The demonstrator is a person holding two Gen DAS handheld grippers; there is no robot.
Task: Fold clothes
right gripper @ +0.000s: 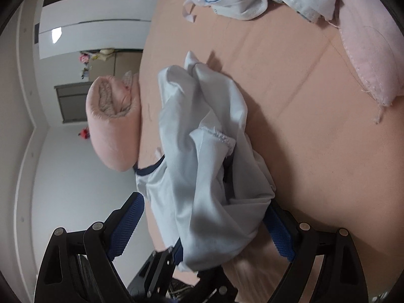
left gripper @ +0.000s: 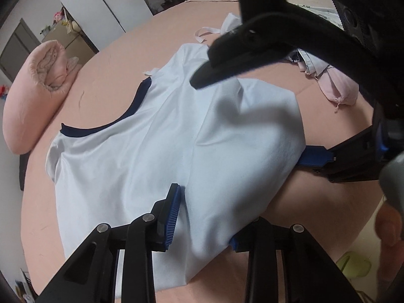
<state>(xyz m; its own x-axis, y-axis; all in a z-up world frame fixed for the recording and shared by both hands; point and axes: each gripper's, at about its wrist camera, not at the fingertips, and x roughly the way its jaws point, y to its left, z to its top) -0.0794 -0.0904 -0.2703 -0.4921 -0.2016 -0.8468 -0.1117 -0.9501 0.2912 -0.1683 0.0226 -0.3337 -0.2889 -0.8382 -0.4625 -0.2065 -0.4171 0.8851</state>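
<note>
While my left fingers (left gripper: 202, 217) pinch the pale-blue shirt (left gripper: 151, 139) hem to lift it for folding, my right fingers (right gripper: 202, 222) gape wide around it.

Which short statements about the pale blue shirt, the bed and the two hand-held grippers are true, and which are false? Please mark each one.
1. The pale blue shirt with navy trim rests on a pink bed sheet. True.
2. The right hand-held gripper is shut tight. False: it is wide open, with shirt fabric between its jaws.
3. A rolled pink quilt lies beside the shirt. True.
4. No other clothes are on the bed. False: crumpled white clothes lie farther off.
5. The left hand-held gripper grips the shirt. True.
</note>
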